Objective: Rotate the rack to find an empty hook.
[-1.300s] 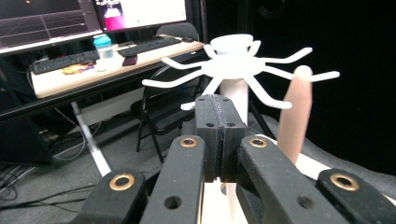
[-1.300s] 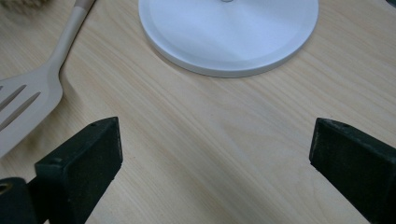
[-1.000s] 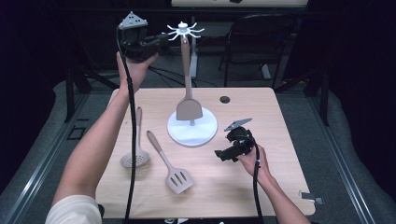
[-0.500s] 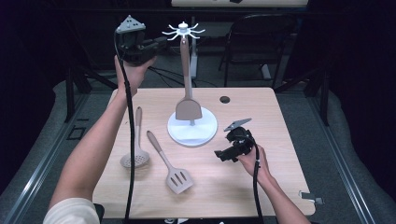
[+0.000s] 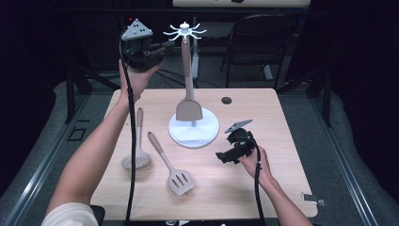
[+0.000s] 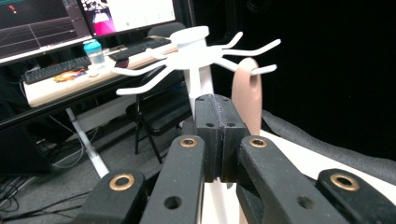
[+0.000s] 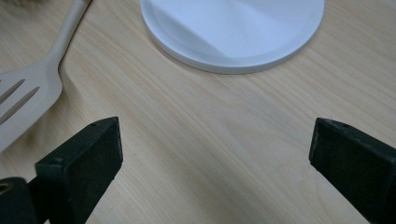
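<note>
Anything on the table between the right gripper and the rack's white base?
No. In the right gripper view only bare wood lies between the open right gripper and the base; the slotted spatula sits off to one side.

The rack point(image 5: 185, 32) is standing mid-table, its post and hooks blocking the far centre up high, with a spatula point(image 5: 188, 94) hanging down its near side and closing the gap above the white base point(image 5: 207, 136). The left gripper point(image 5: 162, 48) is crowding the hooks from the left, jaws pressed together. On the near left, a skimmer point(image 5: 137, 150) and a slotted turner point(image 5: 171, 167) are lying apart, leaving a narrow lane of bare table point(image 5: 282, 188) between them. The right gripper point(image 5: 222, 157) is sitting just right of the base, jaws standing wide; bare wood is lying open between them and across the near right. The far right corner is staying free save a small black hole point(image 5: 227, 100).
</note>
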A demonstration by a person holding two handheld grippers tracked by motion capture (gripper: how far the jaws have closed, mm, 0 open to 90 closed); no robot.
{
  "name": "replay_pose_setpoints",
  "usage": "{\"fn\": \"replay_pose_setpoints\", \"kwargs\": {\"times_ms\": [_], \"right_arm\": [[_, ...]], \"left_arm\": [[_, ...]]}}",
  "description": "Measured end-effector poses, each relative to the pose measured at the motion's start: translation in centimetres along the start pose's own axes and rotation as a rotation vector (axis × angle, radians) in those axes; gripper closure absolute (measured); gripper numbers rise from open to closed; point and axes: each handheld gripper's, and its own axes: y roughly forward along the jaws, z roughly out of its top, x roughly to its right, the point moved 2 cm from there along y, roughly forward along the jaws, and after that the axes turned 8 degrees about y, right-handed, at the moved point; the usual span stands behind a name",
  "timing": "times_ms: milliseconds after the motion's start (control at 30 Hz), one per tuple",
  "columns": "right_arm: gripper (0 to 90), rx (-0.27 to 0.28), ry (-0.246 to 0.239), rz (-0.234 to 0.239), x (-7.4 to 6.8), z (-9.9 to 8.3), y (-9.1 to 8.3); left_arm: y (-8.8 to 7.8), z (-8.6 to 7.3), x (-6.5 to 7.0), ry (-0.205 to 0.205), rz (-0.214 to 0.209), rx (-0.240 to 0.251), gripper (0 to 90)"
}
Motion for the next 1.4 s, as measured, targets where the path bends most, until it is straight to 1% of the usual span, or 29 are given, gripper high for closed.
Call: {"fn": "replay_pose_setpoints", "kwargs": {"times_ms": [167, 300, 400, 467, 600, 800, 900, 1100, 1400], "right_arm": [[2.5, 0.003, 0.001, -0.002, 0.0, 0.0, 0.0], [2.5, 0.004, 0.003, 0.001, 0.0, 0.0, 0.0], [2.5, 0.003, 0.002, 0.002, 0.0, 0.0, 0.0], [2.5, 0.003, -0.003, 0.002, 0.0, 0.0, 0.0], [2.5, 0.001, 0.002, 0.003, 0.0, 0.0, 0.0], [2.5, -0.003, -0.002, 0.002, 0.0, 0.0, 0.1], [2.5, 0.0, 0.006, 0.005, 0.0, 0.0, 0.1], [2.5, -0.015, -0.008, 0.0, 0.0, 0.0, 0.0], [2.6, -0.01, -0.009, 0.002, 0.0, 0.0, 0.0]], "left_arm": [[0.2, 0.2, 0.2, -0.004, -0.008, 0.01, 90.0], [0.3, 0.4, 0.4, 0.014, -0.004, 0.004, 90.0], [0.4, 0.4, 0.0, -0.006, 0.001, 0.011, 90.0], [0.3, 0.5, -0.2, -0.011, 0.005, 0.009, 90.0], [0.4, 0.5, -0.5, -0.011, 0.02, 0.005, 90.0], [0.5, 0.3, -1.4, -0.04, 0.034, 0.012, 90.0], [0.6, 0.3, -1.7, -0.044, 0.039, 0.009, 90.0], [0.7, 0.3, -1.9, -0.044, 0.045, 0.003, 90.0], [0.8, 0.2, -2.2, -0.043, 0.055, -0.006, 90.0]]}}
